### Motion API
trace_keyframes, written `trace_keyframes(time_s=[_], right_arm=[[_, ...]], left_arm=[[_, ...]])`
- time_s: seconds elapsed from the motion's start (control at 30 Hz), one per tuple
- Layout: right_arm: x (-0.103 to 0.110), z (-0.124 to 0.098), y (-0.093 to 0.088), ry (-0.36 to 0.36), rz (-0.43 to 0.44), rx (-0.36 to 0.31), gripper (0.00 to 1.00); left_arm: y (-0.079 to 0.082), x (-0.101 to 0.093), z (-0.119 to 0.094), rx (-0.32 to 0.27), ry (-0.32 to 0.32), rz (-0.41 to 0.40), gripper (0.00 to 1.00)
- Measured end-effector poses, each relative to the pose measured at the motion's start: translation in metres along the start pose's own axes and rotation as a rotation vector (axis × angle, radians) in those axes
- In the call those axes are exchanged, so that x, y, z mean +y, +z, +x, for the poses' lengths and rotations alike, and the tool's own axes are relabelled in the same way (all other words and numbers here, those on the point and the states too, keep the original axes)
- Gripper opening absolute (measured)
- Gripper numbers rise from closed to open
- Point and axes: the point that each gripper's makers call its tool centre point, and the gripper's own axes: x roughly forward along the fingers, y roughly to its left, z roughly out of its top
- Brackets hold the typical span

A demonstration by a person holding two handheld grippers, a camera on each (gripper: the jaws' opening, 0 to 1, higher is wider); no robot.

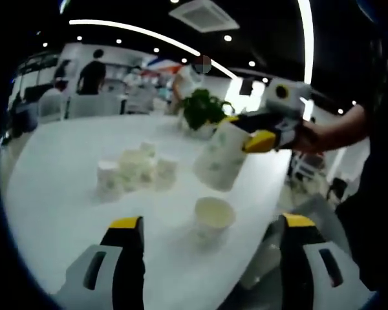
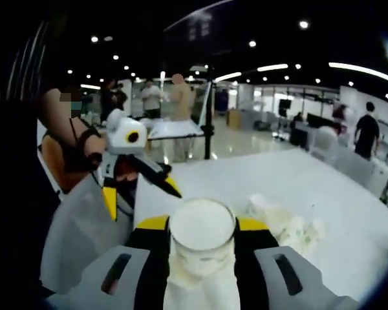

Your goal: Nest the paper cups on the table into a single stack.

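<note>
The right gripper [image 2: 202,248], yellow-tipped and grey-bodied, is clamped on a white paper cup with a faint green pattern [image 2: 202,242], held tilted in the air above the large white table [image 1: 64,174]; the cup's open mouth looks empty, and no writing on it can be read. The left gripper [image 1: 210,229] has its jaws spread wide with nothing between them, hovering just before a single upright white paper cup [image 1: 214,217] that also looks empty. Farther across the table stands a cluster of small white paper cups [image 1: 136,169], near a green potted plant [image 1: 203,111].
</note>
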Motion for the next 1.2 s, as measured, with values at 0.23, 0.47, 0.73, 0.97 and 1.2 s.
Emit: trace_keyframes(time_s=[0.23, 0.47, 0.73, 0.97, 1.2], right_arm=[[0.006, 0.005, 0.005, 0.015, -0.003, -0.010, 0.35], [0.011, 0.010, 0.013, 0.030, -0.010, -0.025, 0.35], [0.015, 0.014, 0.023, 0.051, -0.003, -0.058, 0.35], [0.019, 0.015, 0.025, 0.079, 0.003, -0.076, 0.35], [0.017, 0.010, 0.022, 0.078, 0.023, -0.083, 0.35]], left_arm=[[0.007, -0.012, 0.008, -0.011, -0.049, -0.003, 0.78], [0.010, -0.020, 0.018, -0.010, -0.085, -0.004, 0.74], [0.014, -0.026, 0.030, -0.006, -0.123, -0.012, 0.71], [0.019, -0.036, 0.037, -0.006, -0.170, -0.016, 0.62], [0.022, -0.035, 0.036, -0.016, -0.173, -0.042, 0.58]])
